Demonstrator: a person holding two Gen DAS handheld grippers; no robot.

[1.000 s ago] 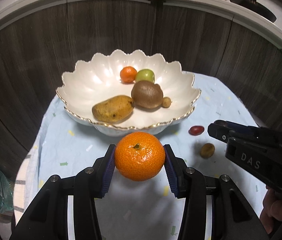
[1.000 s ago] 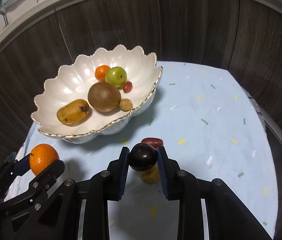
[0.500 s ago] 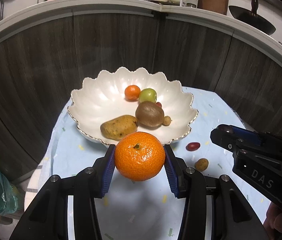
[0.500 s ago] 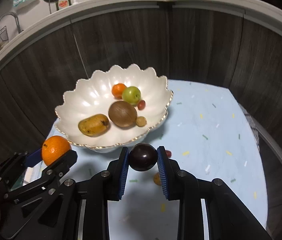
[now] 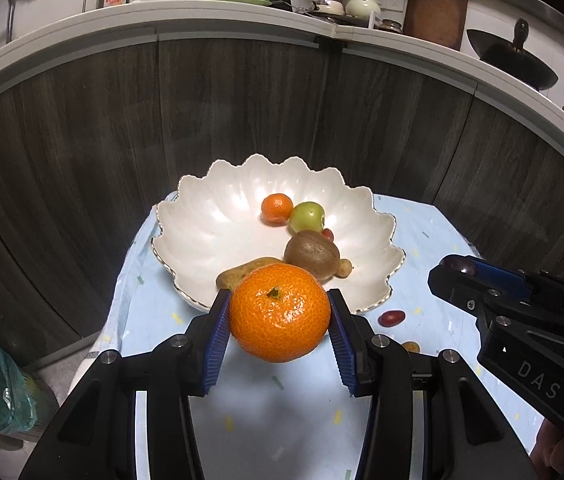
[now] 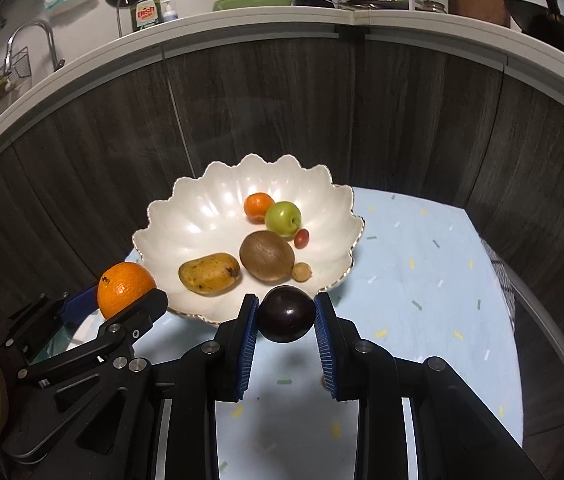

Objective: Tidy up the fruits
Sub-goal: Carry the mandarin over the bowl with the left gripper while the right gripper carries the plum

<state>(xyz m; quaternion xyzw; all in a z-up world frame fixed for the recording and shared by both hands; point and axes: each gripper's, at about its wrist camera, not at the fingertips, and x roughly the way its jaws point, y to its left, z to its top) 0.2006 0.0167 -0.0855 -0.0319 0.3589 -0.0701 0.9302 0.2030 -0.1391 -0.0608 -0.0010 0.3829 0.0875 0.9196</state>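
Fruits were split between a white scalloped ceramic bowl with a gilt rim [image 6: 169,220] and the pale blue confetti-patterned cloth [image 6: 422,272] covering the surface. In the bowl lay a small orange mandarin [image 6: 258,207], a green apple-like fruit [image 6: 283,219], a small red grape-like fruit [image 6: 302,237], a brown kiwi [image 6: 266,255], a yellow-brown mango [image 6: 209,273] and a small tan round fruit [image 6: 302,271].

The left tongs [image 5: 279,334] were closed on a large bright orange [image 5: 279,312], held in the air in front of the bowl's near rim. The right tongs [image 6: 286,330] were narrow, clamped on a dark purple plum [image 6: 286,314], also in front of the rim. Neither fruit was in the bowl yet.

By my reading, the task was well along: six pieces were bowled, two were in transit, and at least two were left on the cloth.

Those leftovers showed only in the left wrist view: an oblong red fruit [image 5: 391,318] just beside the bowl's foot and a small tan fruit [image 5: 410,346] nearer the tongs. The right wrist view hid both behind its own fingers, but it showed the mango whole, which the orange half-covered in the left view.
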